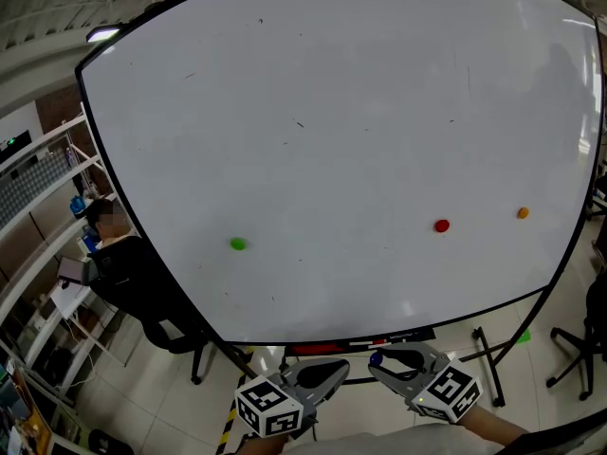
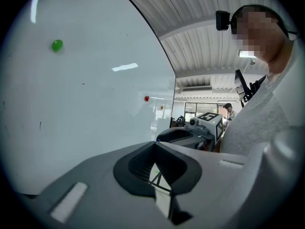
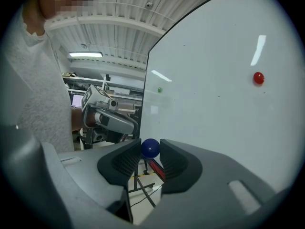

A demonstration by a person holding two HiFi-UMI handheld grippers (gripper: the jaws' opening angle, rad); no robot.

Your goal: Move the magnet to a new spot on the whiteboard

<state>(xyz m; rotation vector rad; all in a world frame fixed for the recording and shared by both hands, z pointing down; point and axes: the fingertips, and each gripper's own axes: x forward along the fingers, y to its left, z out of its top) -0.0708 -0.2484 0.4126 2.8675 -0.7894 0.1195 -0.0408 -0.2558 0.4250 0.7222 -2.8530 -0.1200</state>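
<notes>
Head view stands back and faces the large glossy white whiteboard (image 1: 332,112), taking in nearly all of it! Left gripper view sits low and close, looking rightward along the board; right gripper view looks leftward. All three catch the small round red magnet (image 1: 441,226) (image 2: 147,98) (image 3: 258,78).

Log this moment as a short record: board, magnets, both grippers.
board: whiteboard, upright on a stand
on board: green magnet lower left; red magnet and orange magnet lower right
right gripper: shut on blue magnet, off the board
left gripper: jaws together, empty
task stage: magnet held, not yet placed
</notes>
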